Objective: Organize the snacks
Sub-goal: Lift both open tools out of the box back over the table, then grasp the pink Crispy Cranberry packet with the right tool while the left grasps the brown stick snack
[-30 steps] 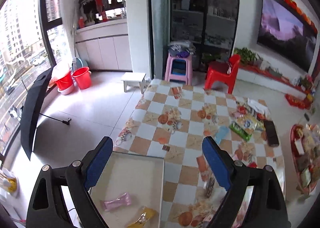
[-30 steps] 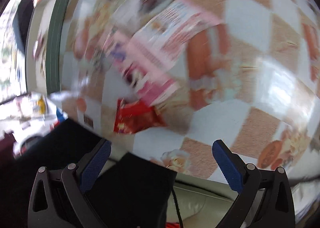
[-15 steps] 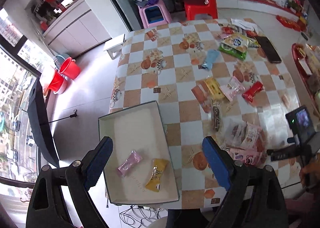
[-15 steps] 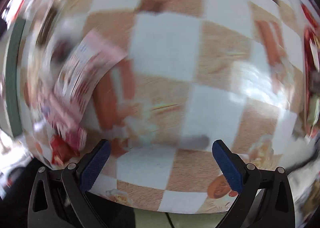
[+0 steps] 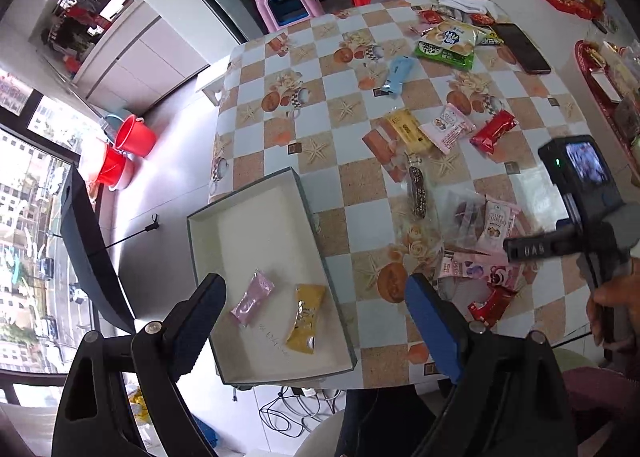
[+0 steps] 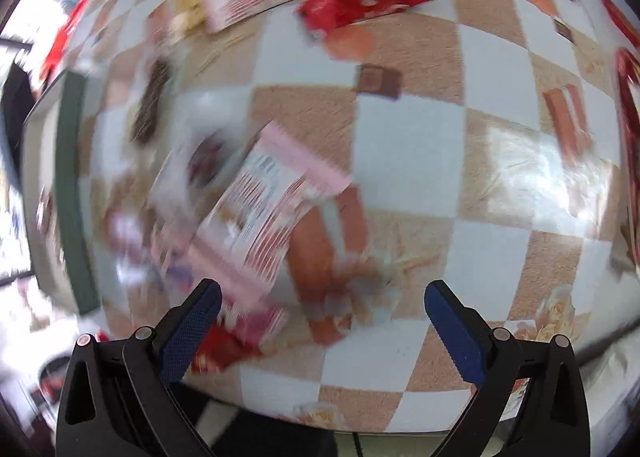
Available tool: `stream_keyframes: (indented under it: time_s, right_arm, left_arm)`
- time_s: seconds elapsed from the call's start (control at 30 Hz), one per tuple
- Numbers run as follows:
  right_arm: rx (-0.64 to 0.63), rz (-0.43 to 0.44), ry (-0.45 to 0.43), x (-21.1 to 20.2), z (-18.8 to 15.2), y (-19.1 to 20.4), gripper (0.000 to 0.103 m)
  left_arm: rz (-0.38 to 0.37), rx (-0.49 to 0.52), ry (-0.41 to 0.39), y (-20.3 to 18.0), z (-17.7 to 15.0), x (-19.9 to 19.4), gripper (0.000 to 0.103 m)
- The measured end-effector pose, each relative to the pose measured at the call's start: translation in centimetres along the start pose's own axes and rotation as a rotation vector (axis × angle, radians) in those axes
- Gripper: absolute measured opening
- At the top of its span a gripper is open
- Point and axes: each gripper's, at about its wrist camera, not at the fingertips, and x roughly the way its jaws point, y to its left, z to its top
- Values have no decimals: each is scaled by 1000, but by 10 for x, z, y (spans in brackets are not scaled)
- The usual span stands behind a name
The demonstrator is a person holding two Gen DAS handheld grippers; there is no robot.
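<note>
1. The left gripper (image 5: 312, 321) is hovering wide open and empty over the tray (image 5: 208, 241) at the table's near-left corner.
2. The right gripper (image 6: 322, 327) is gaping empty above a pink packet (image 6: 264, 217) (blurred, probably the target).
3. Two snacks are lying in the tray; most are waiting across the table (image 5: 352, 185).

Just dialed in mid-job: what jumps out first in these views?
Snack packets lie scattered over the checkered tablecloth, thickest toward its right side, like the red packet. At the near-left corner sits a shallow tray holding just two: a pink packet and a yellow packet. Both the left gripper and right gripper are open and empty.
</note>
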Motion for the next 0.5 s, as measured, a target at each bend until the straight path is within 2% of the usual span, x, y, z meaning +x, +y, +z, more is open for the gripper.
stream_keyframes:
  time_s: [0.1,0.17,0.23,0.3,0.43,0.5]
  right_arm:
    - [134,44,16,3,13,-15,102]
    - [178,81,25,6,18,-15,102]
    - [191,76,40,11,23,-10,103]
    - [145,44,13,10,26,0,103]
    - [-40,-74,-19,4,27,26,103]
    - [-71,-96,-39,3,11,27,103]
  left_arm:
    - [29,6,20,1,-10,0,93]
    - [42,-12,41,4,-15,1,93]
    - [54,-34,59,7,-18,4,93]
    - [52,-54,71,9,-19,5,93]
    - [37,-59,83,5,-16,9,93]
    - [22,-56,83,1,-13,12,93]
